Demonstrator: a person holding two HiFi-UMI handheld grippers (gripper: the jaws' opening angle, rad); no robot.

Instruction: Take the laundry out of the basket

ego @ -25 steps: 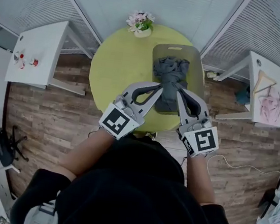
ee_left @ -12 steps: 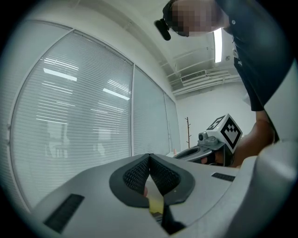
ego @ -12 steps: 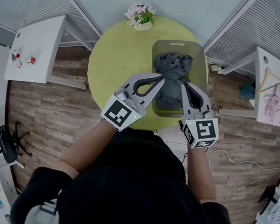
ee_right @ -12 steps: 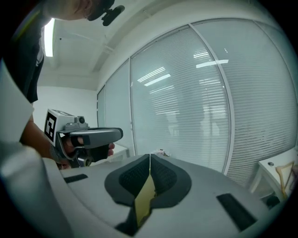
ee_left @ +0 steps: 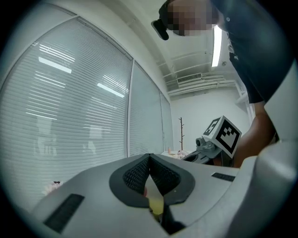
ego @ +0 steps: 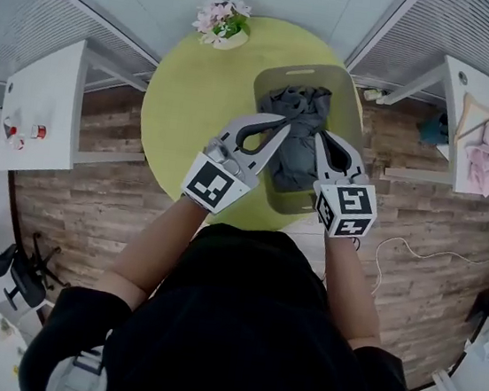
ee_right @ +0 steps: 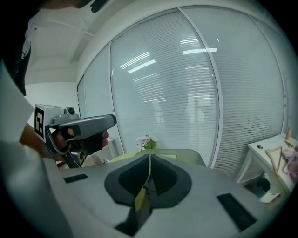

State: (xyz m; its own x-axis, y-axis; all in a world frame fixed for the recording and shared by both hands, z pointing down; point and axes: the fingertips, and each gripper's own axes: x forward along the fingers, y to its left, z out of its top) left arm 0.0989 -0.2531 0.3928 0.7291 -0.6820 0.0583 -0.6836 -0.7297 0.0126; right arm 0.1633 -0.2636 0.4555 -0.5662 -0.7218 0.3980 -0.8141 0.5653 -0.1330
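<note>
Empty hand-held grippers at basket (ego: 351, 115)
Both closed: left hand-held gripper (ego: 283, 126) at nine o'clock of the laundry (ego: 296, 148), right hand-held gripper (ego: 317, 136) at three.

laundry (ego: 296, 143): soft grey cloth | basket (ego: 301, 71): matt plastic | table (ego: 195, 94): smooth matt | floor (ego: 84, 196): wood planks

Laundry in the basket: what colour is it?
Dark grey; the head view shows the laundry best.
</note>
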